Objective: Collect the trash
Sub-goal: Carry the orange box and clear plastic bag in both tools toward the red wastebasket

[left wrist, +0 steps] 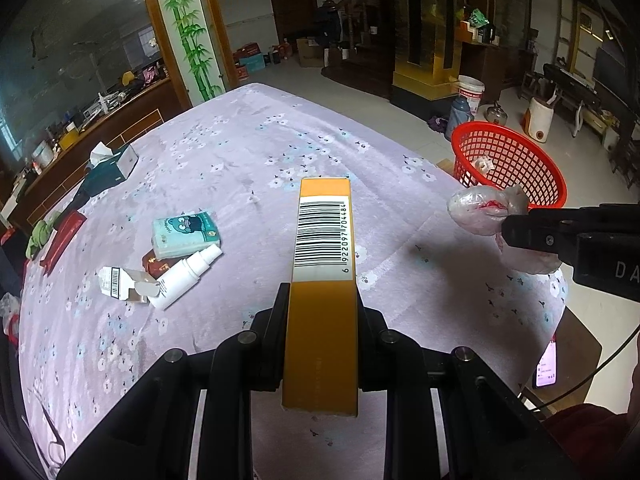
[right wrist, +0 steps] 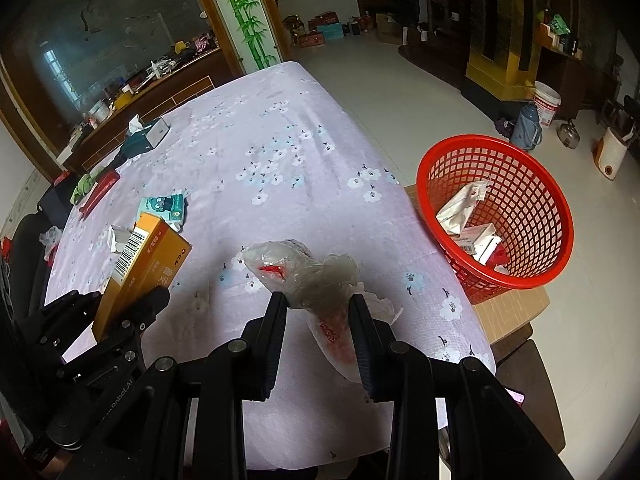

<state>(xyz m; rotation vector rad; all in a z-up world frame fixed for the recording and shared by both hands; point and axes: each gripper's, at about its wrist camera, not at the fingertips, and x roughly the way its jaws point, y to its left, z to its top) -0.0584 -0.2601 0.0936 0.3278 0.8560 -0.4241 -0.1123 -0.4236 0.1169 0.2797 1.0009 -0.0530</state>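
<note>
Left tool (left wrist: 320,312): closing on a long orange carton (left wrist: 323,264), barcode face up, the carton jutting forward between both fingers and lifted off the cloth.

Right tool (right wrist: 318,320): pinching a crumpled clear plastic bag (right wrist: 304,276) with red print; the knotted end is poking forward past the fingertips, and loose film is hanging below the fingers.

Tabletop (left wrist: 248,152): lying under a lilac cloth printed with white blossoms, both tools hovering over its near end.

Items lying on the cloth to the left, clustered and touching:
- white spray bottle (left wrist: 186,278), on its side, nozzle pointing away to the right;
- opened white carton (left wrist: 122,285) with barcode, just left of the bottle;
- small dark red packet (left wrist: 154,264), partly tucked under its neighbours;
- teal tissue pack (left wrist: 186,234) with a cartoon face, resting just beyond the bottle.

Further left, near the cloth's edge: a red box (left wrist: 62,240) and a green crumpled item (left wrist: 40,234).

Far left corner: a tissue box (left wrist: 114,164) with a sheet sticking up.

Red plastic basket (right wrist: 494,220): sitting on a cardboard surface just off the tabletop's right side, holding several white and red cartons.

Floor beyond: a white bucket (right wrist: 546,106) and a blue flask (right wrist: 528,124) standing well apart from the basket.
</note>
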